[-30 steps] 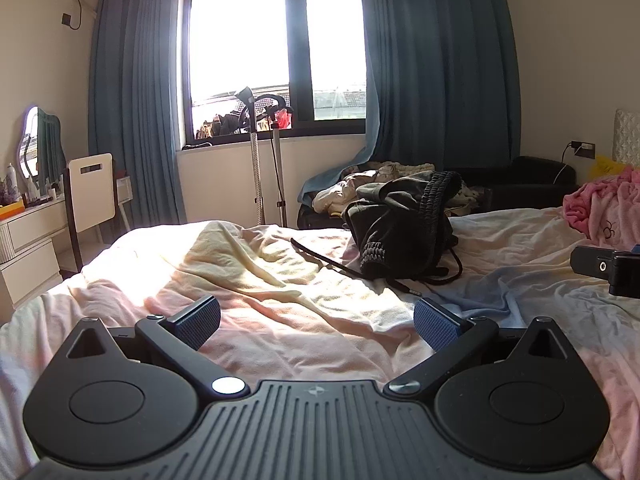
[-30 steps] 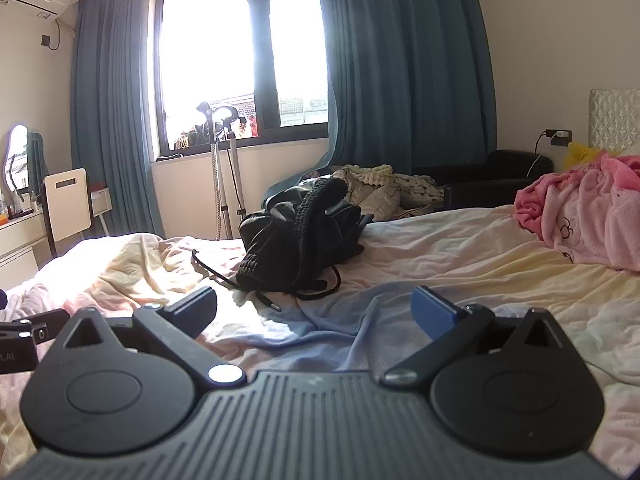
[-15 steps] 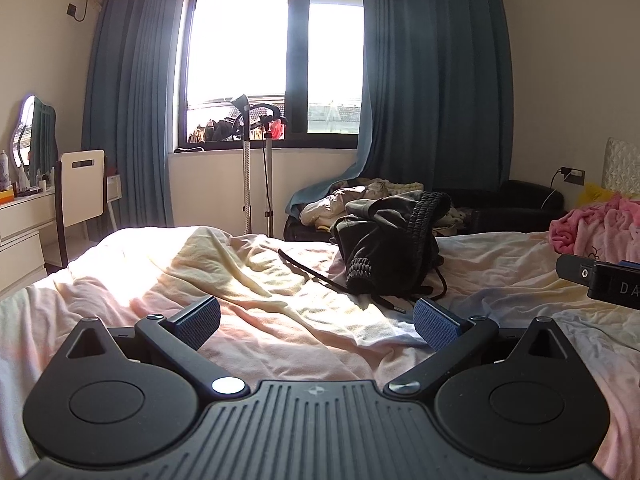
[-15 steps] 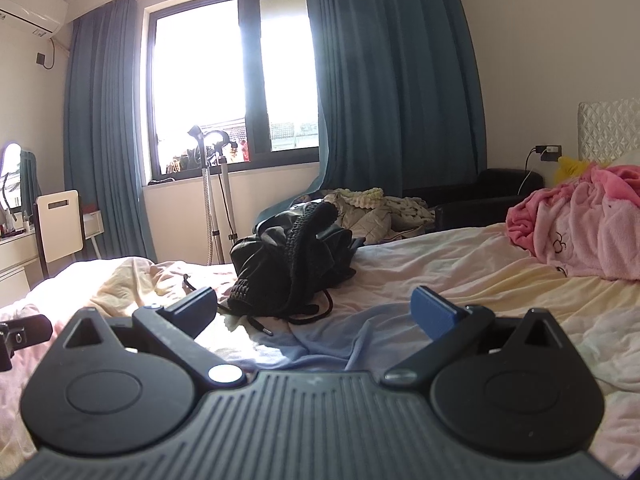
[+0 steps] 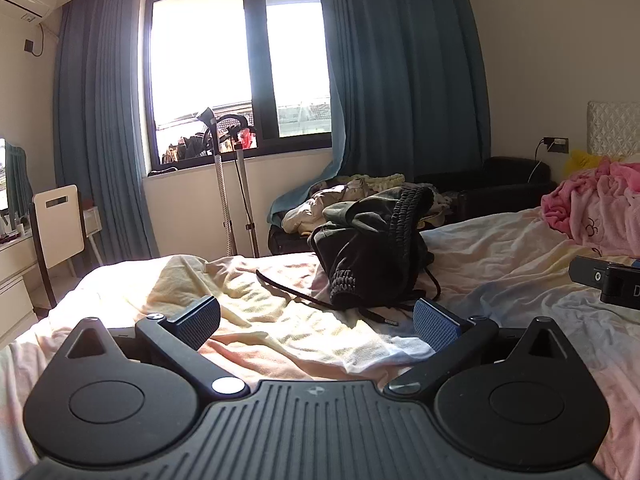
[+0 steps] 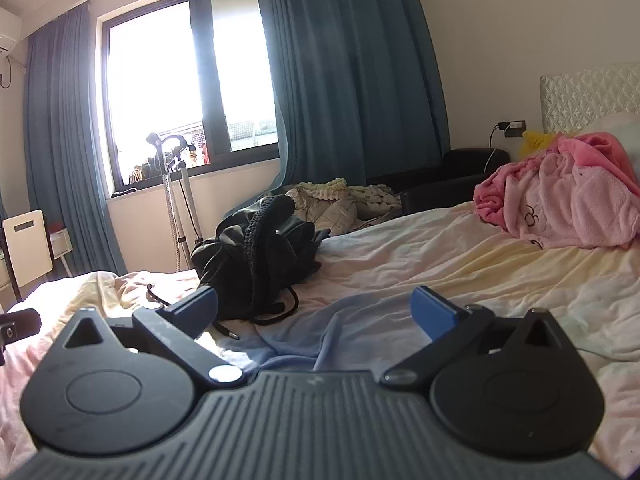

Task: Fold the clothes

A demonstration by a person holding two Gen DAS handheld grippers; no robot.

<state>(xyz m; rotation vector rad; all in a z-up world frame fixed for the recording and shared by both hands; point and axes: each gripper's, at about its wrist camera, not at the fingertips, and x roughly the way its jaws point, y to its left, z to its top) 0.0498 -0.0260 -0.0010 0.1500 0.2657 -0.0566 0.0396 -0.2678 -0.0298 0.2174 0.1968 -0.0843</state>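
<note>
- Black, crumpled and soft, the garment [image 5: 372,256] sits heaped on the bed [image 5: 248,320] toward its far edge, ribbed knit bands on top and a thin drawstring [image 5: 288,288] trailing out to the left over the sheet.
- Left tool [image 5: 316,322] hovers low over the sheet, fingers spread wide with nothing between the blue textured pads [image 5: 434,326]; the garment is ahead of it, apart.
- Right tool [image 6: 316,310] is likewise wide and empty, the garment [image 6: 256,260] ahead and to its left, a cord loop [image 6: 280,312] lying near its left finger.
- Rumpled pastel sheet, cream, pink and pale blue, spreads bare between the tools and the garment, with open bed to the right.
- Fluffy pink blanket [image 6: 560,192] is piled near the quilted headboard [image 6: 588,88], well apart from the garment.
- Beyond the far bed edge: a dark sofa [image 5: 500,184] with pale clothes [image 5: 344,196], blue curtains [image 5: 400,80], a bright window [image 5: 240,80].
- White chair [image 5: 58,220] stands off the left edge.
</note>
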